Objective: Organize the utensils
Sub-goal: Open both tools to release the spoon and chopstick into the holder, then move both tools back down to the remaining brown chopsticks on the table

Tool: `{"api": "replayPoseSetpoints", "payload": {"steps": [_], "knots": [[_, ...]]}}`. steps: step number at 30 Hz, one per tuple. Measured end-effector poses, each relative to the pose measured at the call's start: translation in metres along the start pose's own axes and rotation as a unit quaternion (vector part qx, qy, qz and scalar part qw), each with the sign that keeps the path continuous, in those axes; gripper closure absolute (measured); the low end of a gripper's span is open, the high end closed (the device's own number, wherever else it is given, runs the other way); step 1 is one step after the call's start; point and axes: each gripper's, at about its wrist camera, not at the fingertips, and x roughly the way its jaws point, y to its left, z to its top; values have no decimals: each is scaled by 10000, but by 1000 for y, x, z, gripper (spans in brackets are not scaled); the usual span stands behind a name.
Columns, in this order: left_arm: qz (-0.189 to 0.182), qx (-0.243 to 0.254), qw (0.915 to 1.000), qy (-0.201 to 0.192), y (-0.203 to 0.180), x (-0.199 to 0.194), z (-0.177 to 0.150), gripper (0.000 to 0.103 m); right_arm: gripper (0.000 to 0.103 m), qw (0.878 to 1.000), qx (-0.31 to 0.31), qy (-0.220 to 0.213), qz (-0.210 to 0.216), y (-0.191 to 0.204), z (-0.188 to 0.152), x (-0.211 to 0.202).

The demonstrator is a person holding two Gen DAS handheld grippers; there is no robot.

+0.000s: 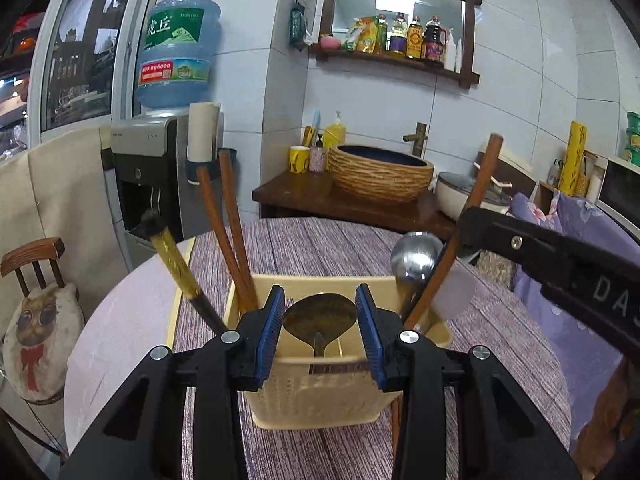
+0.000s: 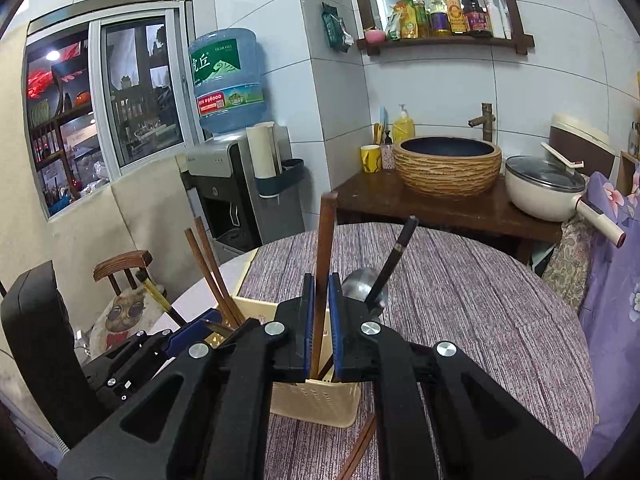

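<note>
Step in hand: 1 wooden chopstick point(image 2: 325, 256) is clamped upright between the closed pads of the right gripper point(image 2: 320, 328), its lower end inside the cream utensil basket point(image 1: 308, 396), which stands on the striped table runner point(image 2: 460, 280) toward the near edge of the round table point(image 1: 120, 332); the left gripper point(image 1: 320, 332) is held open, its pads astride a brass spoon point(image 1: 320, 316) standing in the basket; nothing is gripped by it. Next move, as judged: release of the chopstick; 1 more chopstick point(image 2: 360, 452) lies on the runner at the basket's foot.

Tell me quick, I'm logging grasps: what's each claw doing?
Left claw: open, astride the brass-coloured metal spoon, not gripping it.
Right claw: closed on the long brown wooden chopstick.
</note>
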Motion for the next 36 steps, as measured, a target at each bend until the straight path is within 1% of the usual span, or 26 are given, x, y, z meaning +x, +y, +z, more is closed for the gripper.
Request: {"api": "replayPoseSetpoints", "payload": {"steps": [2,4,5,6,7,9,11,12,14,15,16,18,19,21,22,24,26,29,31,36], "knots": [[-56,-47,10000,27,2,-1,-4,65,94,10000,18,-57,13,-3,-3,0],[-123,-43,9999,-1,2,-8,-6,60,83,9999,-34,-88,85,-4,-4,-2],[-115,4,9999,-69,2,-14,-7,52,62,9999,-69,-129,78,-5,-5,-5],[-96,55,9998,-163,2,-22,-8,44,44,9996,-100,-255,26,-5,-6,-11],[-89,90,9995,-273,2,-31,-10,41,42,9991,-114,-415,-16,-6,-7,-19],[-90,126,9989,-446,3,-46,-15,36,42,9976,-206,-655,-88,-7,-9,-34],[-78,126,9982,-589,5,-65,-23,31,39,9962,-307,-796,-155,-8,-13,-48],[-83,119,9978,-643,7,-74,-28,28,32,9950,-357,-909,-226,-8,-17,-58],[-63,96,9973,-719,10,-87,-40,23,24,9931,-384,-1035,-383,-10,-24,-72],[-29,65,9973,-729,12,-93,-47,21,21,9922,-383,-1066,-527,-12,-33,-79],[12,32,9975,-712,15,-95,-53,20,18,9919,-380,-1030,-642,-13,-38,-82],[167,-74,9979,-619,21,-97,-65,20,12,9928,-371,-754,-855,-16,-58,-82],[292,-152,9981,-516,24,-96,-73,19,11,9935,-352,-601,-905,-18,-67,-79],[446,-295,9983,-247,33,-92,-87,19,11,9939,-323,-76,-1051,-21,-90,-66],[500,-427,9978,-51,40,-88,-95,19,11,9933,-287,274,-1086,-23,-106,-57],[462,-611,9966,294,49,-82,-108,19,11,9910,-157,731,-1110,-26,-131,-44],[477,-675,9954,491,54,-79,-120,19,11,9875,-45,1161,-1064,-26,-160,-32],[604,-598,9943,637,56,-75,-132,19,11,9830,-1,1482,-1084,-23,-184,-20],[628,-583,9938,710,57,-76,-139,19,11,9810,17,1606,-1084,-19,-193,-14],[778,-419,9925,842,55,-76,-150,18,11,9769,-56,1805,-1144,-6,-202,-3]]}}
